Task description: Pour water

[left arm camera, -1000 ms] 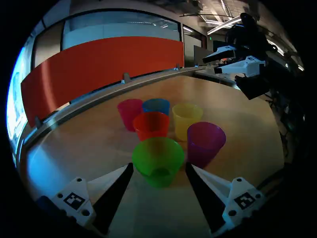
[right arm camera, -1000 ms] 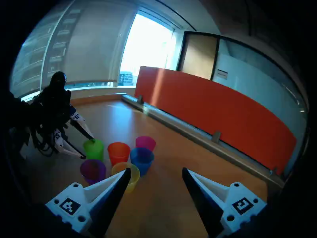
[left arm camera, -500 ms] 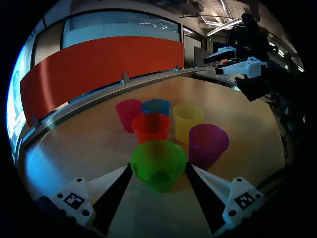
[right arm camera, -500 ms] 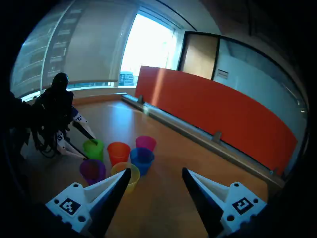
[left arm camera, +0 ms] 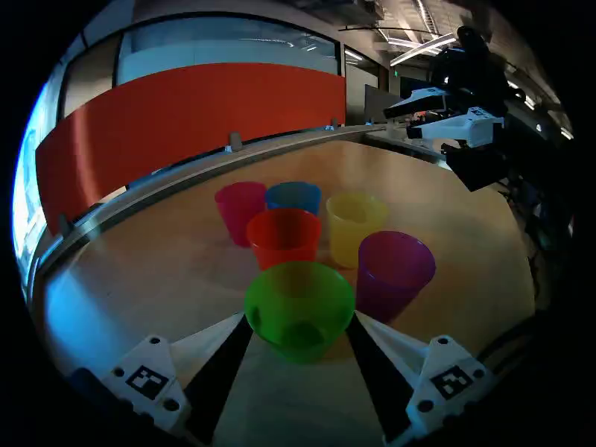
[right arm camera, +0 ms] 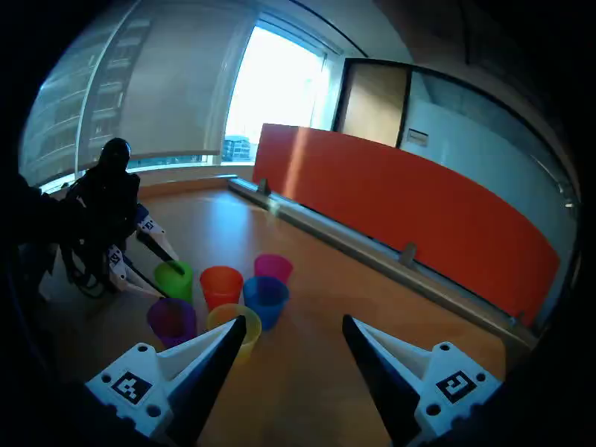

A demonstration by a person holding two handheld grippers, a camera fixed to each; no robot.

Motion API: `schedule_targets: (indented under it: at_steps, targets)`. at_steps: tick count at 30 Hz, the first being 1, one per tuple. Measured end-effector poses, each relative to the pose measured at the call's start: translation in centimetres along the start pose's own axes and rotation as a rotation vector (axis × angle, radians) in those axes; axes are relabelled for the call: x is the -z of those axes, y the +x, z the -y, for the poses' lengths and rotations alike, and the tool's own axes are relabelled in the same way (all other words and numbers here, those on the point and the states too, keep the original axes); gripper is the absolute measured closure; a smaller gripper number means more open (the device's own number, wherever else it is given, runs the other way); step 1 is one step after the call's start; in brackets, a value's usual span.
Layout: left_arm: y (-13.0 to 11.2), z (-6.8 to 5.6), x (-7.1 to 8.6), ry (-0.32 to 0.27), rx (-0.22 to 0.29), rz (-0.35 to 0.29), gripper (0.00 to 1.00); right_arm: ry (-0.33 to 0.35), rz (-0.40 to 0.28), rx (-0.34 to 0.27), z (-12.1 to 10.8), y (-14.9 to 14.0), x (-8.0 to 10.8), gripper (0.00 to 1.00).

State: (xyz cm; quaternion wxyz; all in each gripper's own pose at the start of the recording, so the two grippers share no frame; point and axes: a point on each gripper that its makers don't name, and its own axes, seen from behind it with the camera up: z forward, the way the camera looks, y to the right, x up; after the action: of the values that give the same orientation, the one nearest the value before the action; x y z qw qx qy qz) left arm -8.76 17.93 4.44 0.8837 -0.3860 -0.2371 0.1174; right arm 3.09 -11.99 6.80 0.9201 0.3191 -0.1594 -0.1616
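A broad wooden counter [left arm camera: 462, 223] curves across both views, backed by a long orange partition [left arm camera: 186, 119] standing along its far edge, with a bright window [right arm camera: 276, 97] beyond it in the right gripper view. The left hand-held gripper [left arm camera: 298, 331] reaches in low over the counter, its two white fingers spread to either side of the green cup [left arm camera: 299, 309]. Their tips meet the cup's wall on both sides, but whether they squeeze it cannot be told. The right hand-held gripper [right arm camera: 293, 322] hangs above the counter, well apart from the cups, released, its fingers wide with only bare wood between them. Six plastic cups stand upright in a tight cluster near the middle of the counter. In the left gripper view, the green cup is the nearest one. The purple cup [left arm camera: 395, 272] stands just beside it on the right. The orange cup [left arm camera: 284, 235] is right behind the green one, and the yellow cup [left arm camera: 356, 223] is behind the purple. The pink cup [left arm camera: 240, 208] and the blue cup [left arm camera: 293, 196] stand side by side at the back.
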Motion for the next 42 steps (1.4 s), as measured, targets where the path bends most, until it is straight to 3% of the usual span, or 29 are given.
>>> schedule_targets:
  at_steps: [11,23,42]
  targets:
    - [0.1,0.0,0.1,-0.006,-0.009,-0.009,0.15,0.008,-0.003,-0.002,0.2,-0.2,-0.4,0.0]
    - [1.3,0.2,1.2,0.011,-0.009,-0.044,0.16,0.031,-0.005,0.0,0.7,0.4,-1.4,0.0]
    - [1.7,0.0,2.8,0.029,-0.018,-0.05,0.15,0.125,0.088,0.035,1.5,-0.2,-6.4,0.0]
